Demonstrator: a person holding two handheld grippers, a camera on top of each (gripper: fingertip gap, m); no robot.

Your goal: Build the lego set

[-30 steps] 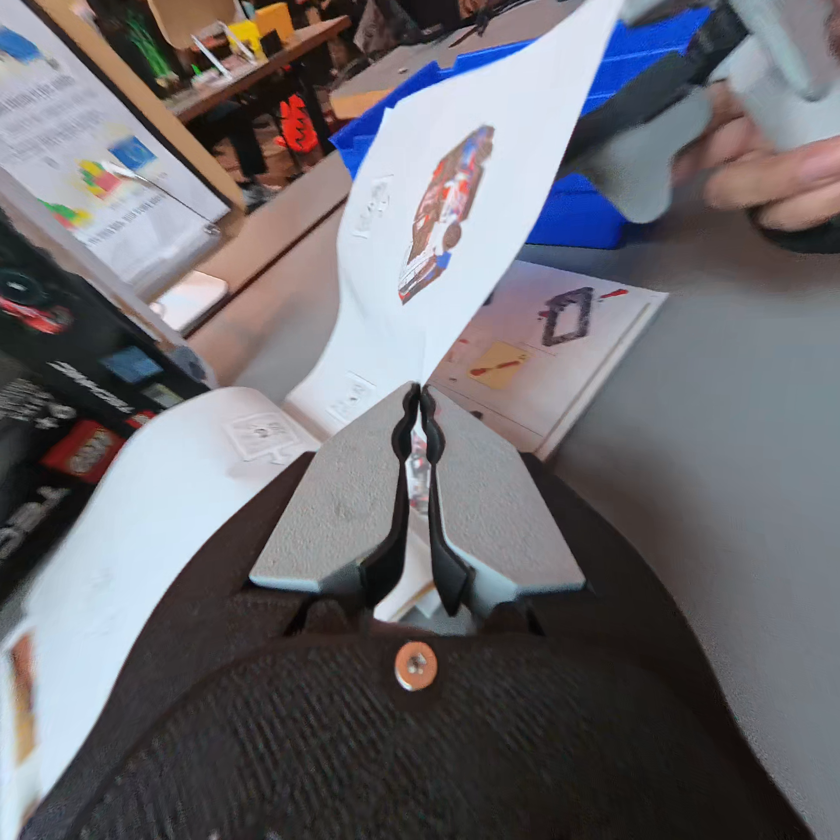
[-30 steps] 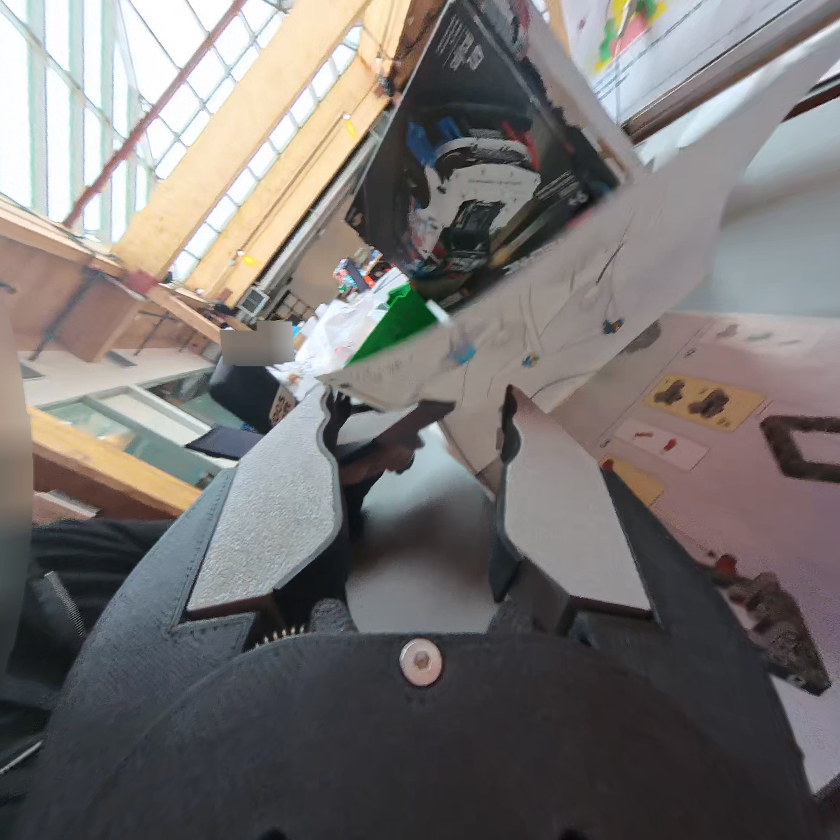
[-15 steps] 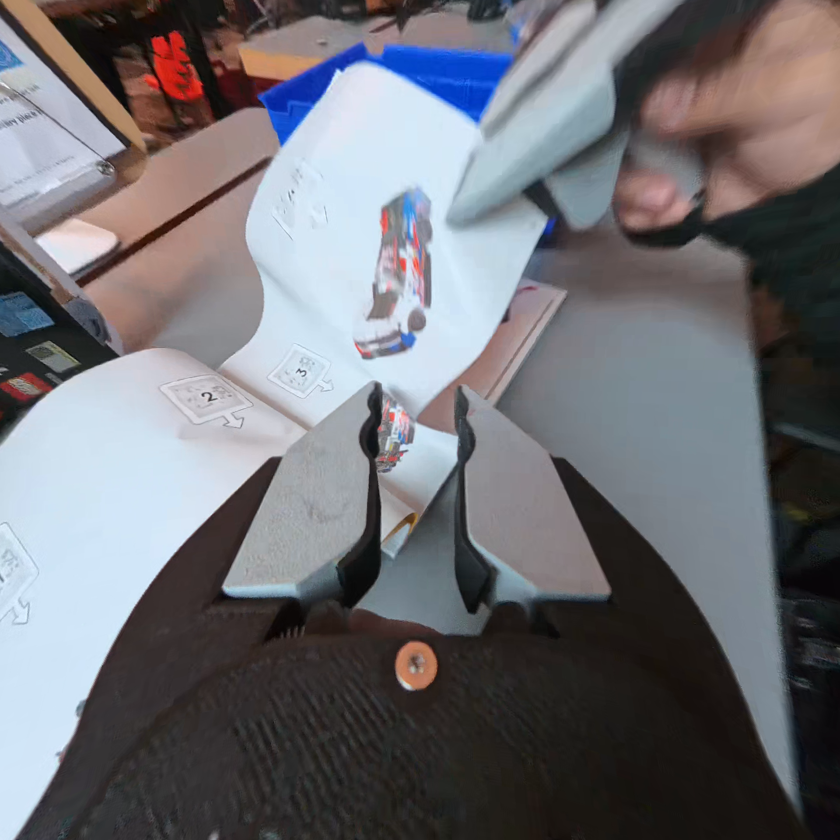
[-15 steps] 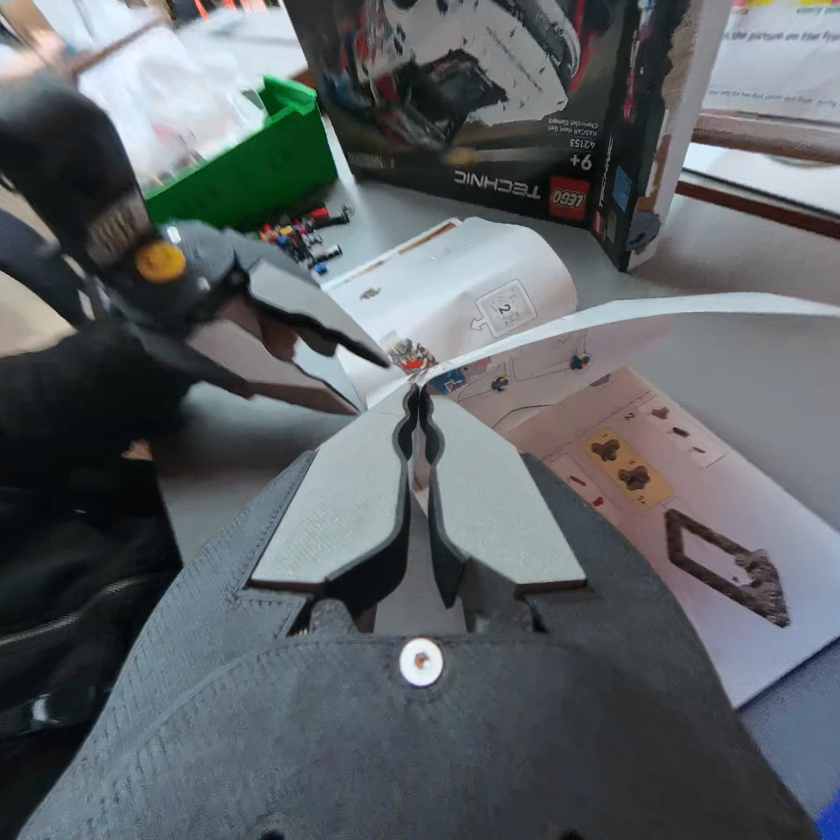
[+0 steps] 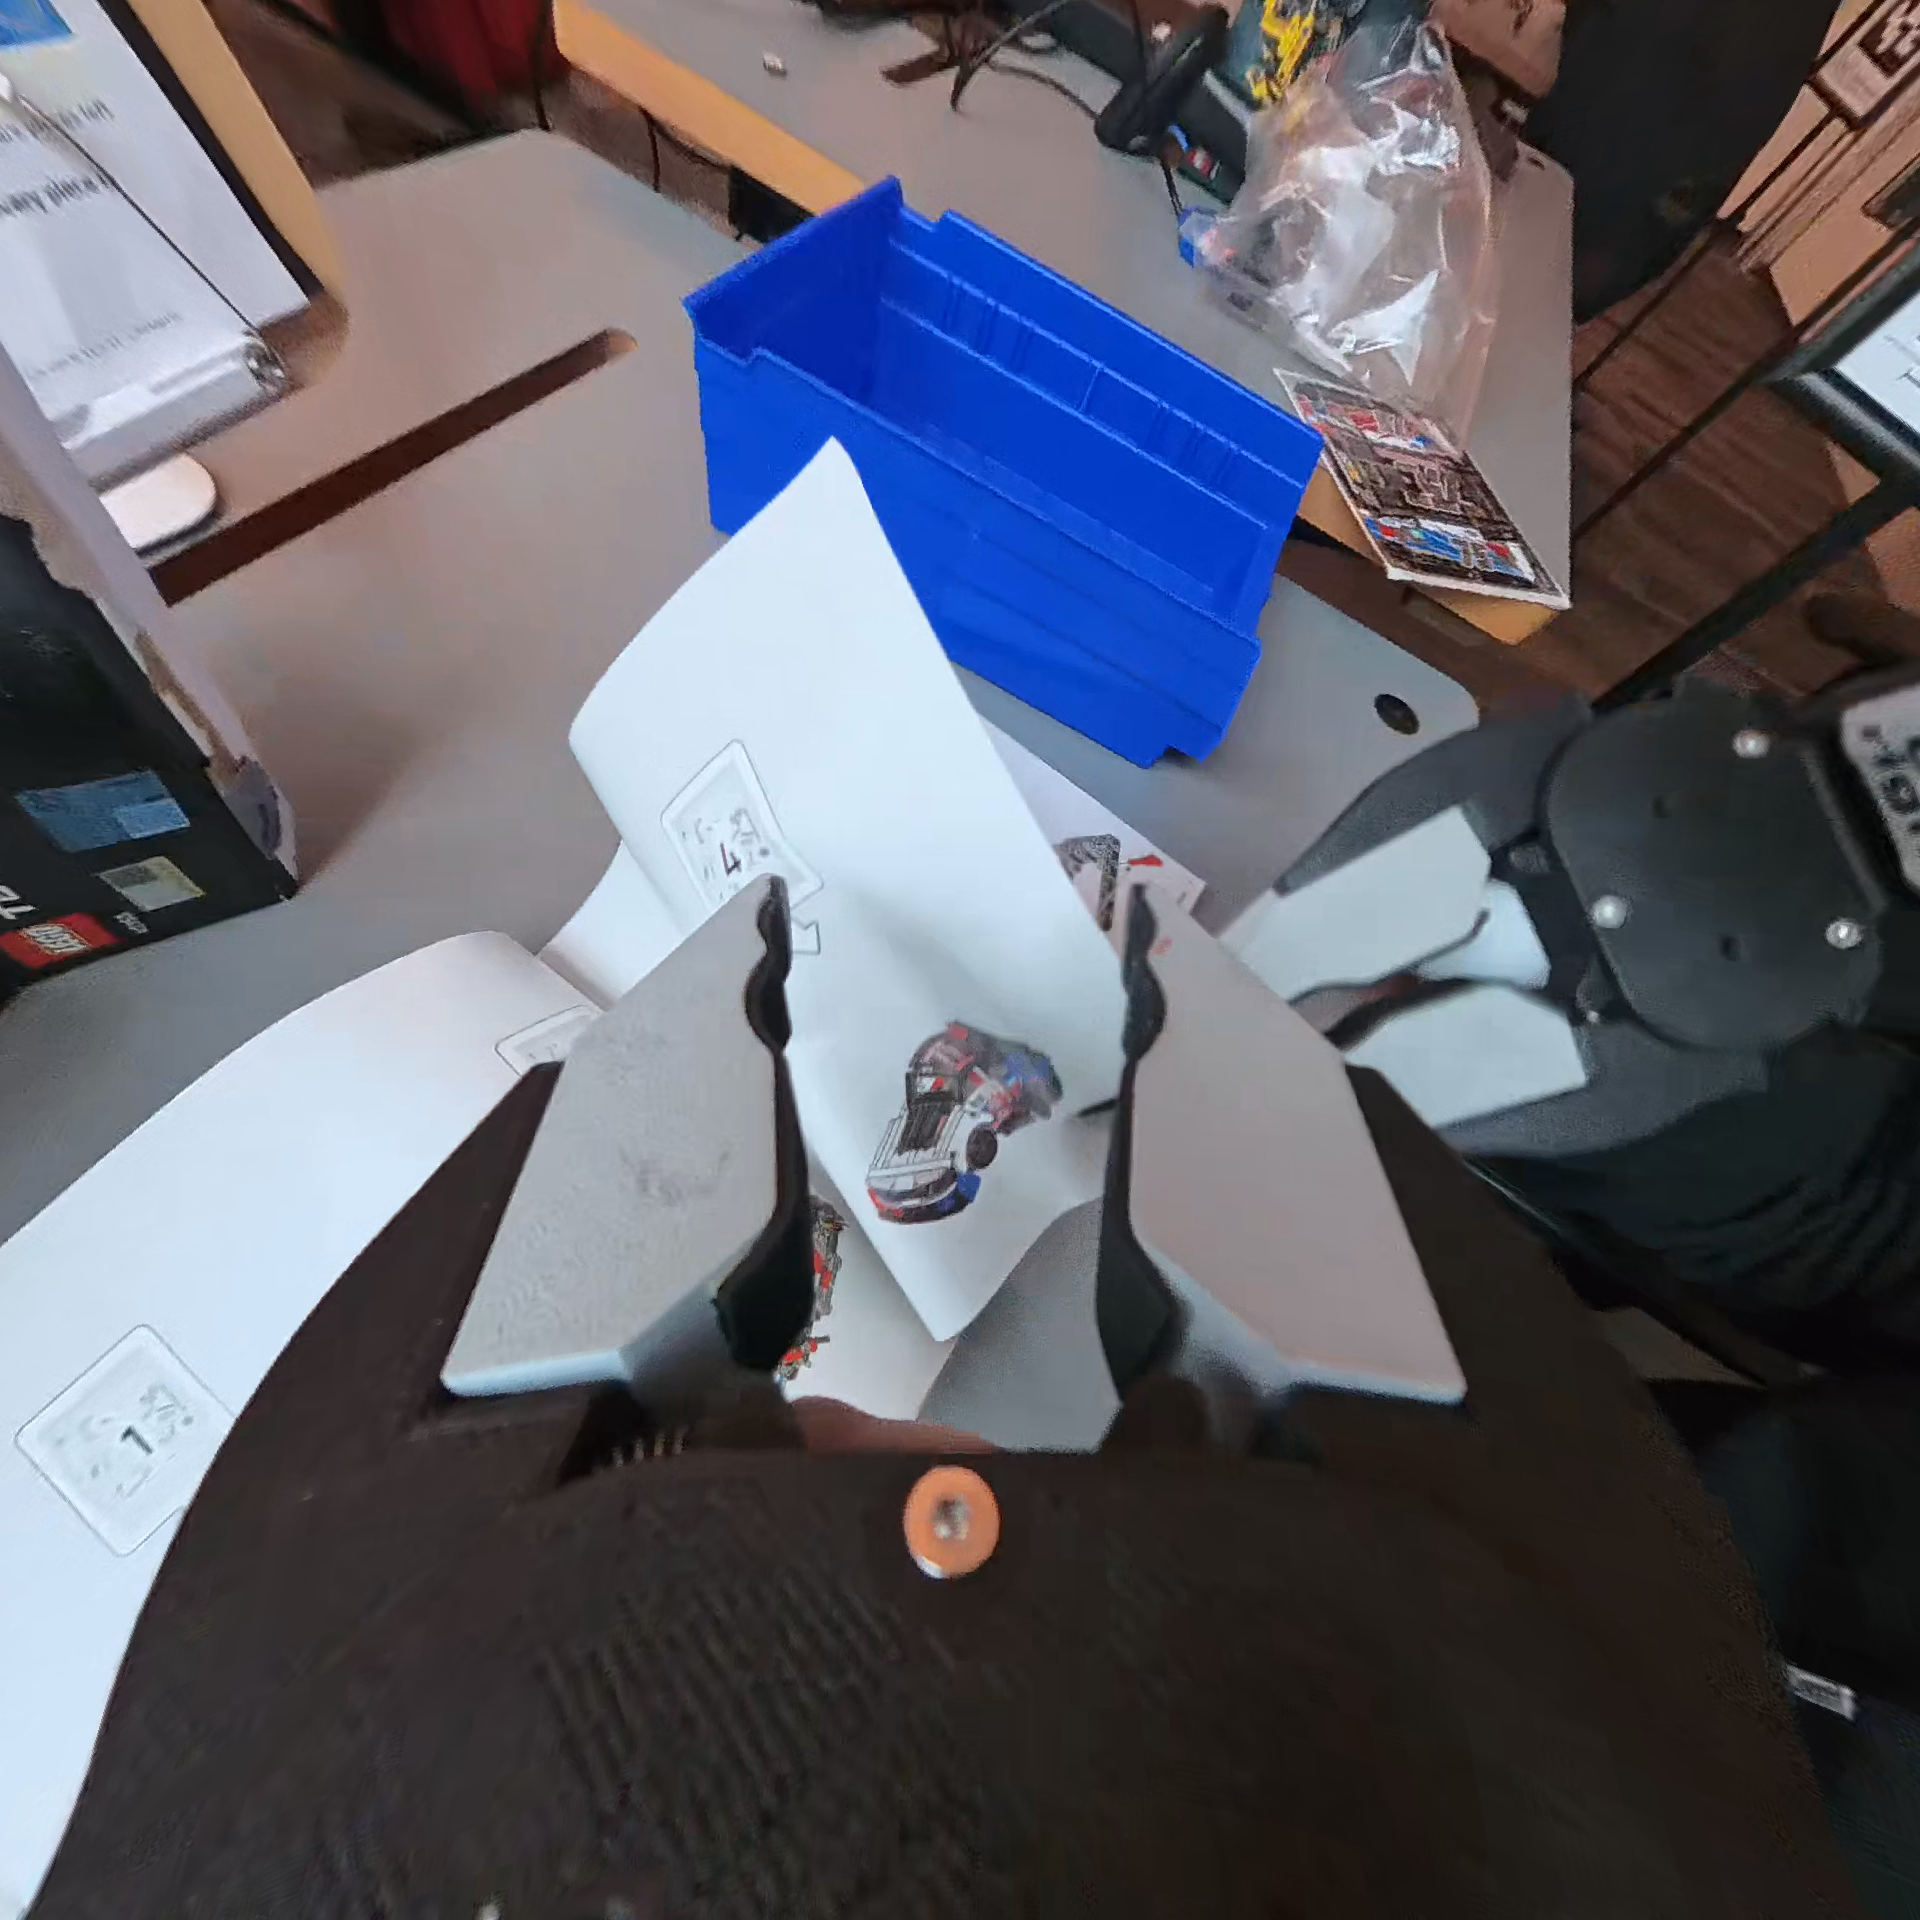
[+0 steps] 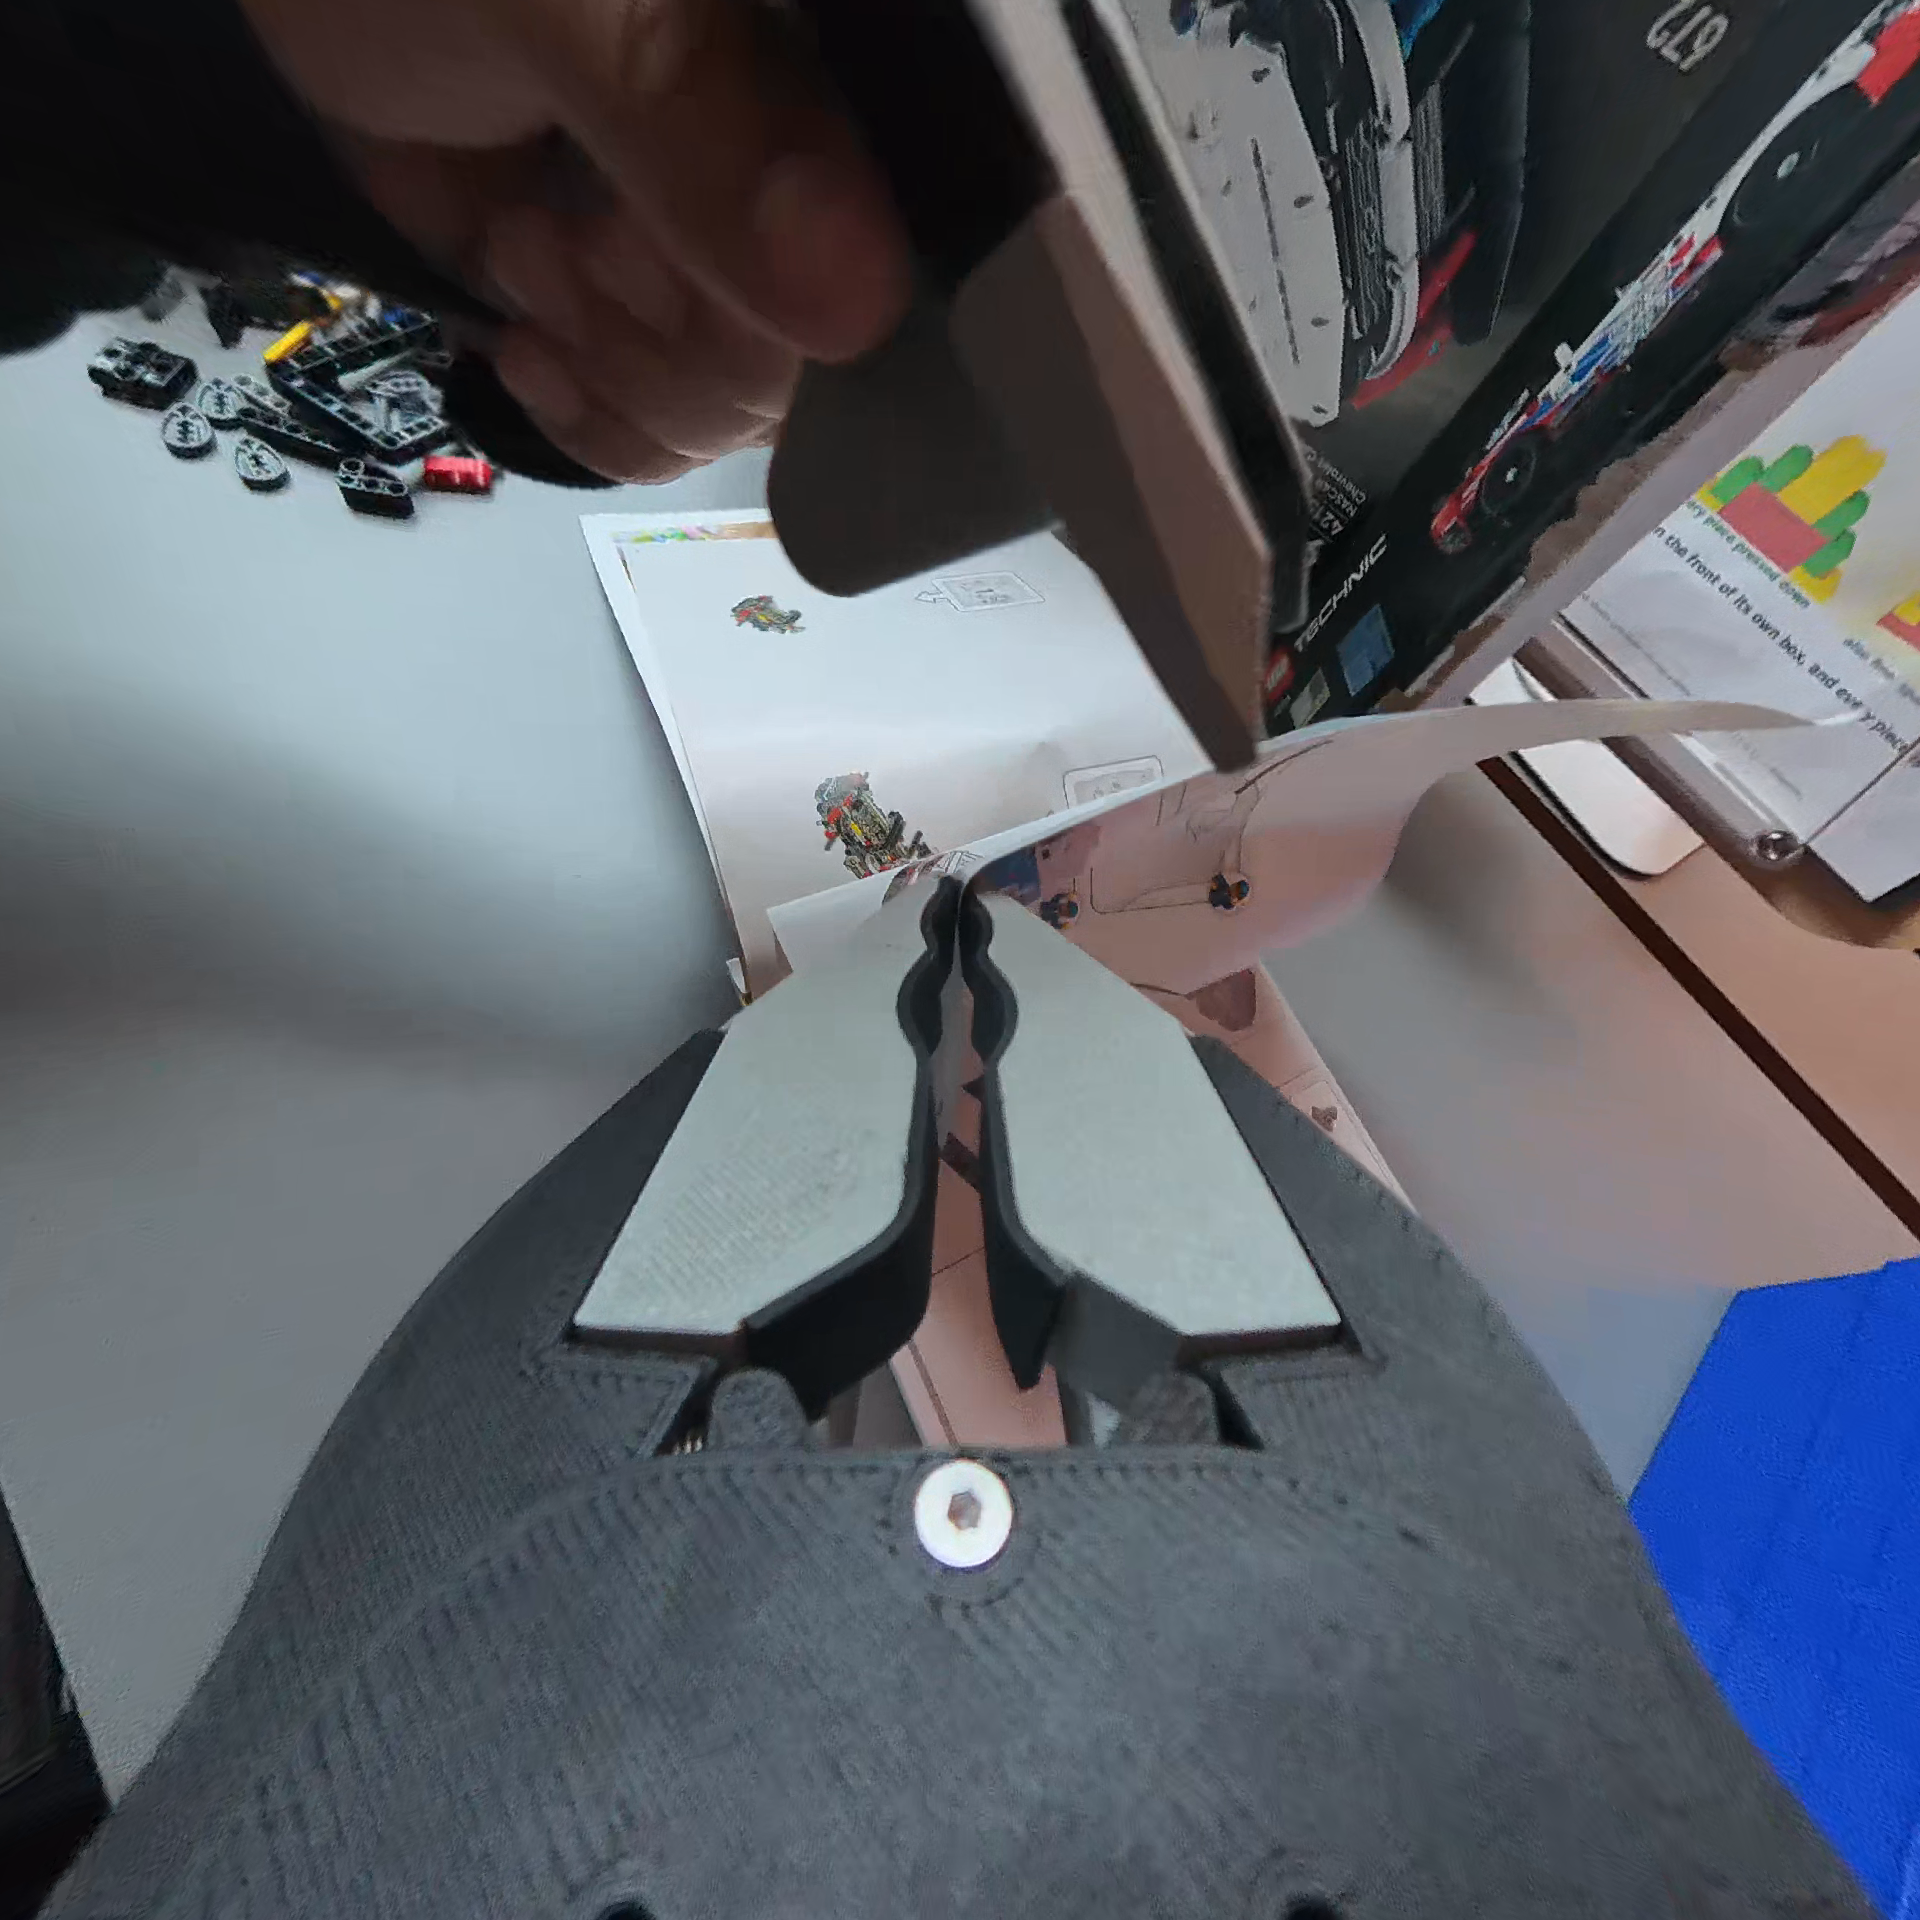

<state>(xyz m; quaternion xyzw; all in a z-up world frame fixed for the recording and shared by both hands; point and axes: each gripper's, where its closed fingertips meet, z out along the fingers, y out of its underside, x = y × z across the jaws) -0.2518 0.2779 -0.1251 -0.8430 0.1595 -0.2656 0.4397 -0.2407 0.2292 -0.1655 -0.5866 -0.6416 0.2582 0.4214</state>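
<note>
Right gripper (image 6: 956,894) pinched onto lifted page (image 6: 1299,821) of instruction booklet (image 6: 862,707) lying open on worktop (image 6: 312,779); left gripper (image 5: 951,945) wide apart, empty; loose lego pieces (image 6: 301,395) unassembled beyond booklet; build seemingly not begun, page-turning only.

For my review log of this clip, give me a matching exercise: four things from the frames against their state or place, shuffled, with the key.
Things:
1. left hand-held gripper
2. right hand-held gripper
3. blue bin
4. loose lego pieces

States or places:
A. empty, on the table beyond the instruction booklet
B. scattered on the table beside the booklet
C. fingers wide apart, holding nothing
D. shut on the lifted page

Pairs: 1-C, 2-D, 3-A, 4-B
</note>
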